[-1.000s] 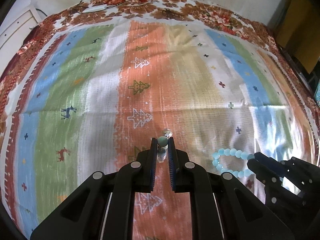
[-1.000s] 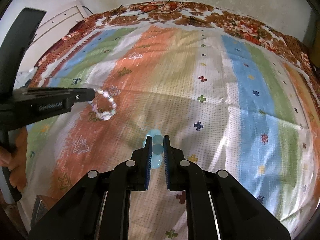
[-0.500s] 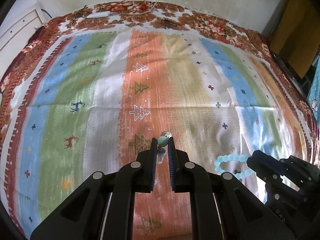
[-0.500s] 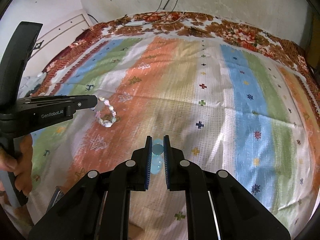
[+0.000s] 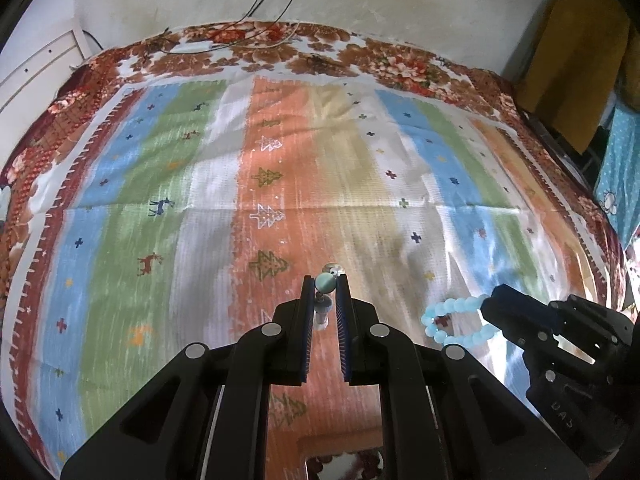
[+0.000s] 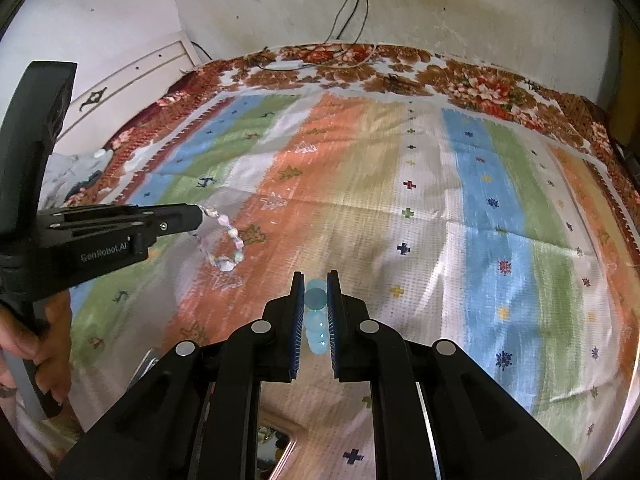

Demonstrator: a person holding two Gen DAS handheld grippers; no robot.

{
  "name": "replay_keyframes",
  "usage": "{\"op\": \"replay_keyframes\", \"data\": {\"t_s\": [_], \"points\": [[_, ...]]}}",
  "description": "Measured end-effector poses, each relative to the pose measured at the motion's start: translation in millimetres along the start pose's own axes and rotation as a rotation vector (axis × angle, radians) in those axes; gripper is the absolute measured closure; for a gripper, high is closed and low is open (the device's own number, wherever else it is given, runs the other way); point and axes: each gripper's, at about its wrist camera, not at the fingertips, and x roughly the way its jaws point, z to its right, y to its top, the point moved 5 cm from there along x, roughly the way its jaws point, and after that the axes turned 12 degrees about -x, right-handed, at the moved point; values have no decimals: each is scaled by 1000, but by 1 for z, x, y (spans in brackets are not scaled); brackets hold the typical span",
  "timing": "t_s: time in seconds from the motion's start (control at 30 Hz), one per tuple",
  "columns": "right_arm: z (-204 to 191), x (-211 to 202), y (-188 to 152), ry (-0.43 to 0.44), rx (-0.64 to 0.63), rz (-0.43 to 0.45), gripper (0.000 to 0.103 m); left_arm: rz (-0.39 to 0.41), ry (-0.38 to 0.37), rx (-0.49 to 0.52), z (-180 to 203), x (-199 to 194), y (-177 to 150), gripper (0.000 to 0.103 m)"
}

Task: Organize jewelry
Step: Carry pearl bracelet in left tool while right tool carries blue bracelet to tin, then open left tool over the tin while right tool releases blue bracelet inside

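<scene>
My left gripper point(image 5: 325, 282) is shut on a pastel bead bracelet point(image 5: 325, 283), pinching one green bead; in the right wrist view the bracelet point(image 6: 226, 240) hangs as a loop from the left gripper point(image 6: 198, 216) above the bedspread. My right gripper point(image 6: 316, 280) is shut on a light blue bead bracelet point(image 6: 316, 322), beads stacked between the jaws. In the left wrist view that blue bracelet point(image 5: 452, 318) hangs from the right gripper point(image 5: 486, 304) at the lower right.
A striped bedspread point(image 5: 320, 168) with a floral border covers the bed. Cables point(image 6: 352, 0) run down the far wall. A framed box edge point(image 6: 276, 448) with small items shows below the right gripper; a similar edge point(image 5: 340, 464) shows below the left.
Both grippers have risen and drawn back from the bedspread with their bracelets held; more of the far wall shows and the box edge has come into view below.
</scene>
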Motion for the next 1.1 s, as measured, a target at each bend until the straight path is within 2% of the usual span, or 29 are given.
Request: {"op": "replay_keyframes", "data": {"t_s": [0.23,0.67,1.1], "points": [[-11,-10,-5,16,5,10,91,35,-23,31,7,-26,-15,93],[-27,-50,-11,13,9,93,91,62,-75,55,12,-57,-49,93],[-49,-69,-29,48,-17,92,91,75,-117,72,14,-77,-77,93]]}}
